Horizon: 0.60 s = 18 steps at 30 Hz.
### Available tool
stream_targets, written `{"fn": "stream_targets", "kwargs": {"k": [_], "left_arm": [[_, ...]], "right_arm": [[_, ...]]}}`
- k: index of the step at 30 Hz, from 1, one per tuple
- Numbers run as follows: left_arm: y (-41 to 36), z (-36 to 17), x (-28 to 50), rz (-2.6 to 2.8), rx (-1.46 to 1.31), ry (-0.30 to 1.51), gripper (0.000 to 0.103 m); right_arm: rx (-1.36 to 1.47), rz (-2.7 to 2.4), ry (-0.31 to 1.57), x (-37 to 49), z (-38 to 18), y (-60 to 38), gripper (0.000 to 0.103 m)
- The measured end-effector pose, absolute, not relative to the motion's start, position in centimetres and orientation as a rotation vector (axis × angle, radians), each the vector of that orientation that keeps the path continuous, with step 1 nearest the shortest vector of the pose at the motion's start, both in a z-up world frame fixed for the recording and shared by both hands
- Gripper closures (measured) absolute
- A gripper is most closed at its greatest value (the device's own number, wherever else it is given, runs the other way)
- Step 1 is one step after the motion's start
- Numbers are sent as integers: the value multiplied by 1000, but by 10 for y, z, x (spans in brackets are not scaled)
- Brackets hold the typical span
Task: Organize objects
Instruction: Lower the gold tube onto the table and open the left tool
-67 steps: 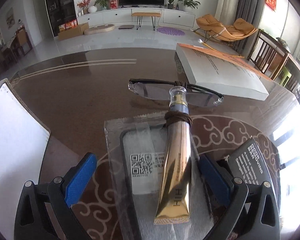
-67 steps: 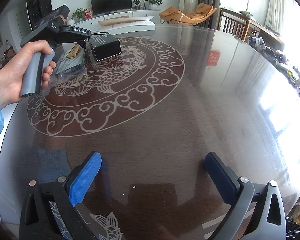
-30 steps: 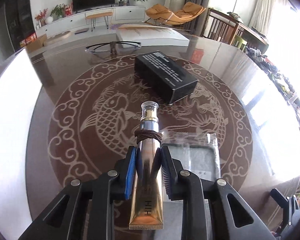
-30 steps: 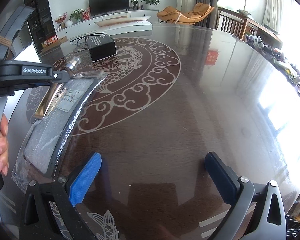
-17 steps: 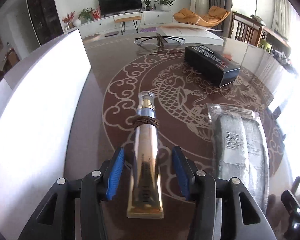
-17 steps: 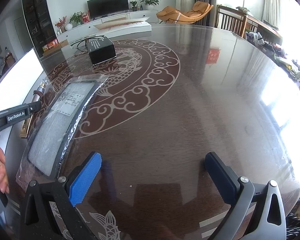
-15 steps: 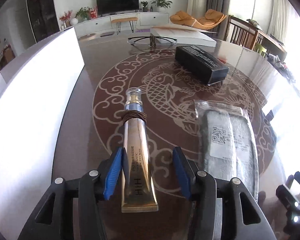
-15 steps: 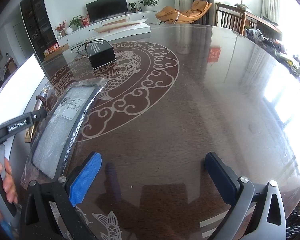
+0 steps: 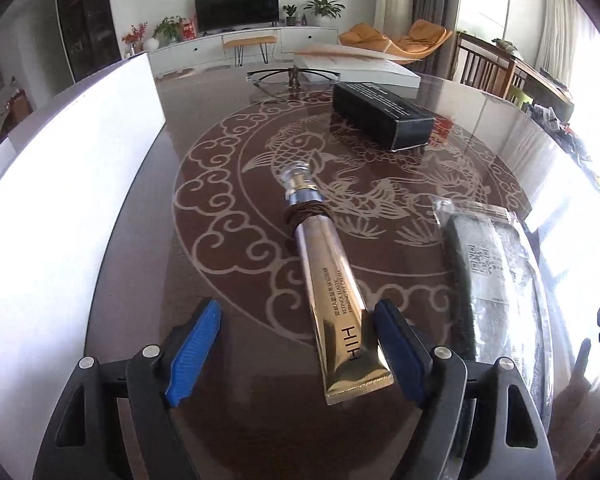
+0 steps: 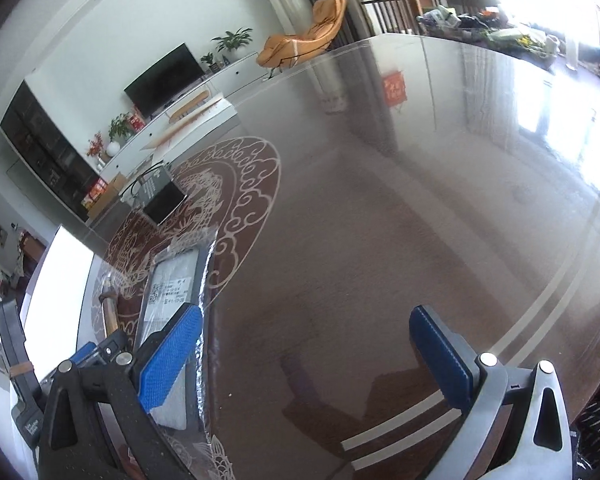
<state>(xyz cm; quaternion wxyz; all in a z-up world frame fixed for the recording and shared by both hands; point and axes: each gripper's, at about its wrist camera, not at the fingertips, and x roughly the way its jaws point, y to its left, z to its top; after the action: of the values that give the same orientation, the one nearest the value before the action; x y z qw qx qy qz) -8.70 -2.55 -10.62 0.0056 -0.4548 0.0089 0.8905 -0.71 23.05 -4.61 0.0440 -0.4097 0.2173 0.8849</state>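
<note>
Left claw [image 9: 296,344]: spread wide, gripping nothing. The gold tube [image 9: 332,280] lies flat on the tabletop [image 9: 140,200], its crimped end between the 2 blue pads and close against the right-hand pad [image 9: 396,354]; contact there cannot be confirmed. The left-hand pad stands well apart from it.

Key relation: the tube's long axis runs forward from the claw, slanting toward the upper left, with the clear cap [image 9: 298,178] at the far end and a brown band [image 9: 308,213] wrapped just below the neck. The tube sits off-centre in the opening, toward the right. In my judgement, any re-grip calls for a shift to the right first; otherwise withdrawal straight back looks unobstructed.

Right claw [image 10: 304,354]: spread, empty, hovering over bare tabletop. The left claw is plainly the nearer to the tube.

Neighbouring items: a bagged dark pad [image 9: 492,272] lies just right of the tube, roughly parallel; a black box [image 9: 380,116] sits farther ahead; spectacles [image 9: 294,76] and a white flat box [image 9: 356,66] are at the far edge.

Legible writing: "HIH" and "RETINOL ELASTIC FIRMING EYE CREAM" on the tube, the smaller line only partly clear. The bag carries a QR label [image 9: 484,258]; its text is too small to read. White print on the black box is illegible.
</note>
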Motion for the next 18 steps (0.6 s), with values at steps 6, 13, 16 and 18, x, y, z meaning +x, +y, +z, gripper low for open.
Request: {"fn": "stream_targets", "kwargs": {"k": [6,13,16,18], "left_arm": [[-45,-108,-82,2795,-1440,18,19],[-37,-112,-89,2762,-1469,35,0],[-39,-113,-89,2756,-1469,27,0],[-39,-113,-88,2765,-1474,40,0]], "right_arm": [[-1328,2809,490,-15,-47,194,0],[-1539,2790,601,-25,-53,160,0],[-1603,2791,528,-40,-55,126,0],[-1616,2786,362,-51,-58,104,0]]}}
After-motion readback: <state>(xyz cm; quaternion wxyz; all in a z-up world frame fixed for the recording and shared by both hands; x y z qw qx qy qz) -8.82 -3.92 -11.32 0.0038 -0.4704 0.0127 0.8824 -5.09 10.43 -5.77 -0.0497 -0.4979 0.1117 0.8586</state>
